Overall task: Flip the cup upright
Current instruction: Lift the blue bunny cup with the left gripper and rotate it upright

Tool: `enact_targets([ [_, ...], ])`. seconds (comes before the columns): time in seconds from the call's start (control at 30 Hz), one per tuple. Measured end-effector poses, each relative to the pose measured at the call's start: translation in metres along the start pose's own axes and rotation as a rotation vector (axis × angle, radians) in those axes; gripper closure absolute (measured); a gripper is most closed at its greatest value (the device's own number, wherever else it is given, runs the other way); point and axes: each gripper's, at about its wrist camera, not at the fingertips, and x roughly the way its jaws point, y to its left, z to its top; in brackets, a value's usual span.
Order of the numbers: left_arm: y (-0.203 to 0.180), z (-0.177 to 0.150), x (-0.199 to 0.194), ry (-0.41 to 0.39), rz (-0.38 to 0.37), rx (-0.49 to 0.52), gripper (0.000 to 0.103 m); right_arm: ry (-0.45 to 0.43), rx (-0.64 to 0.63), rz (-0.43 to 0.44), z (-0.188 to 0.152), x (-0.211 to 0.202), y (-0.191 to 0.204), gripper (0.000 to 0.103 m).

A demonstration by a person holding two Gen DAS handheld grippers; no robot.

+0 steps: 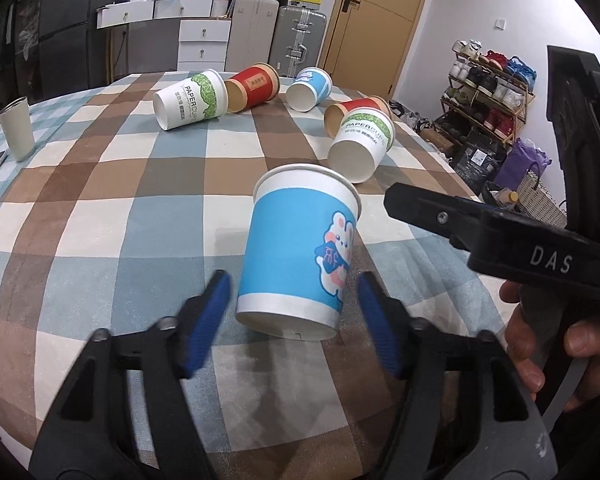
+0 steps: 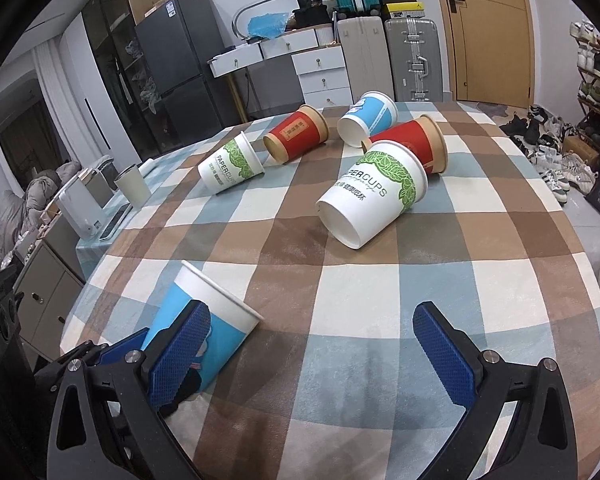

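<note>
A blue paper cup with a rabbit print [image 1: 300, 248] stands tilted on the checked tablecloth [image 1: 100, 220], mouth up and leaning away. My left gripper [image 1: 294, 312] is open, its blue pads either side of the cup's base without touching. The cup also shows in the right wrist view [image 2: 212, 320] at lower left, partly behind the left pad. My right gripper [image 2: 316, 356] is open and empty over the cloth; it appears in the left wrist view [image 1: 480, 228] to the right of the cup.
Several paper cups lie on their sides farther back: a white leaf-print one [image 2: 372, 192], a red one [image 2: 416, 144], a blue one [image 2: 368, 118], another red [image 2: 296, 134], another white [image 2: 230, 168]. A grey tumbler [image 1: 16, 128] stands at the left edge.
</note>
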Motion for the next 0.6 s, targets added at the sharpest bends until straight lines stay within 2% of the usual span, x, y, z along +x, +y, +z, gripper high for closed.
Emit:
enact_targets([
  [0.03, 0.002, 0.001, -0.003, -0.013, 0.001, -0.002, 0.017, 0.004, 0.006, 0.01, 0.001, -0.001, 0.0, 0.0],
  [0.1, 0.005, 0.002, -0.01, -0.038, -0.004, 0.002, 0.016, 0.013, 0.022, 0.035, 0.003, -0.003, 0.0, 0.0],
  [0.23, 0.02, 0.007, -0.02, -0.045, 0.027, 0.02, 0.004, 0.061, 0.049, 0.093, 0.007, -0.002, 0.004, 0.0],
  [0.6, 0.079, 0.02, -0.039, -0.091, 0.123, 0.006, 0.001, 0.219, 0.172, 0.231, 0.007, 0.032, 0.023, 0.0],
])
